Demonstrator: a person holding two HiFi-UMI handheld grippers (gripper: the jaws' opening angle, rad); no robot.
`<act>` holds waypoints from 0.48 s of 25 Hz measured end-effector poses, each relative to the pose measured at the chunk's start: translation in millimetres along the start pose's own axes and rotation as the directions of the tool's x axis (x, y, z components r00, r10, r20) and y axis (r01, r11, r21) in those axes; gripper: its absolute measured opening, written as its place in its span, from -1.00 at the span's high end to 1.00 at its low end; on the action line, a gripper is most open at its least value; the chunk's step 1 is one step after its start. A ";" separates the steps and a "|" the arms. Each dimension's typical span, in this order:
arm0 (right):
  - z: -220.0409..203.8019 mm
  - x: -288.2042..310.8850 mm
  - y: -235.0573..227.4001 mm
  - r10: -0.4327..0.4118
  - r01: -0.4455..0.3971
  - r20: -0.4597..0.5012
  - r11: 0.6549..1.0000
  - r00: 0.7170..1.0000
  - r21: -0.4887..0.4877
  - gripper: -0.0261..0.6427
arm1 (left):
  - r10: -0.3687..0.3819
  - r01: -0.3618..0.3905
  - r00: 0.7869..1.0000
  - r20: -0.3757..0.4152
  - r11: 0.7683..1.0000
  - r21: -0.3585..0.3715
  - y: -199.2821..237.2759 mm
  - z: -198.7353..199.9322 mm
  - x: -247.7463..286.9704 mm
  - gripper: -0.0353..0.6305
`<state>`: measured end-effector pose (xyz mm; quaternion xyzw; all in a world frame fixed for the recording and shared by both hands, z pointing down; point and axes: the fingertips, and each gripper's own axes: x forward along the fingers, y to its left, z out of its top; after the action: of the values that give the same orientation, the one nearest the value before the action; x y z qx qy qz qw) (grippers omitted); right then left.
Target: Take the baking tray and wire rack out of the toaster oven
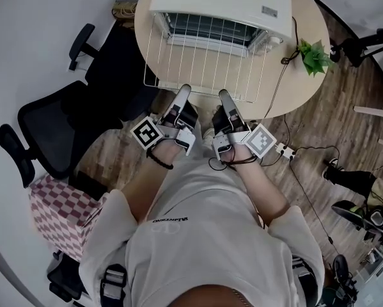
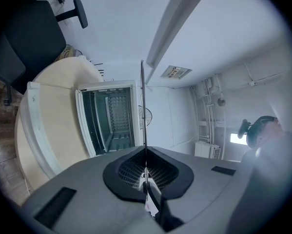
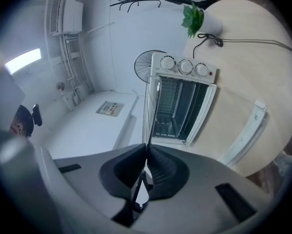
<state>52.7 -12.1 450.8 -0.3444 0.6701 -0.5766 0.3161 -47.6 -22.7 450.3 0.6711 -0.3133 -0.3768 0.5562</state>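
Shoulders and a pale shirt fill the bottom of the head view. Beyond them the left gripper and right gripper each hold the near edge of the wire rack. It hangs clear of the toaster oven, over the round tabletop.

In the left gripper view, the left gripper's jaws are clenched on the wire rack, seen edge-on as a thin line. The toaster oven stands open behind it.

The right gripper view shows the right gripper's jaws likewise clamped on the rack's edge, with the oven's cavity open beyond.

The step in hand seems to be carrying the freed rack away. Next comes setting it down flat on bare tabletop with both hands level, then releasing. I cannot make out the baking tray in any view.
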 end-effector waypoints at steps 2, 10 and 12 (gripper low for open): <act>6.7 3.7 4.6 -0.007 0.007 0.001 1.000 1.000 -0.012 0.90 | -0.002 0.002 1.000 0.001 1.000 0.002 -4.3 1.6 7.9 0.88; 49.9 24.3 13.5 -0.044 0.045 0.022 0.999 0.999 -0.021 0.89 | 0.018 -0.018 1.000 -0.012 1.000 0.001 -12.5 4.9 56.6 0.88; 59.2 31.6 17.1 -0.041 0.042 0.031 0.999 0.999 -0.026 0.89 | 0.016 -0.016 1.000 -0.009 1.000 -0.007 -15.2 8.2 68.2 0.88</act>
<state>81.8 -69.4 425.0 -0.3711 0.6655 -0.5689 0.3094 -19.1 -81.4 423.8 0.6683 -0.3146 -0.3705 0.5631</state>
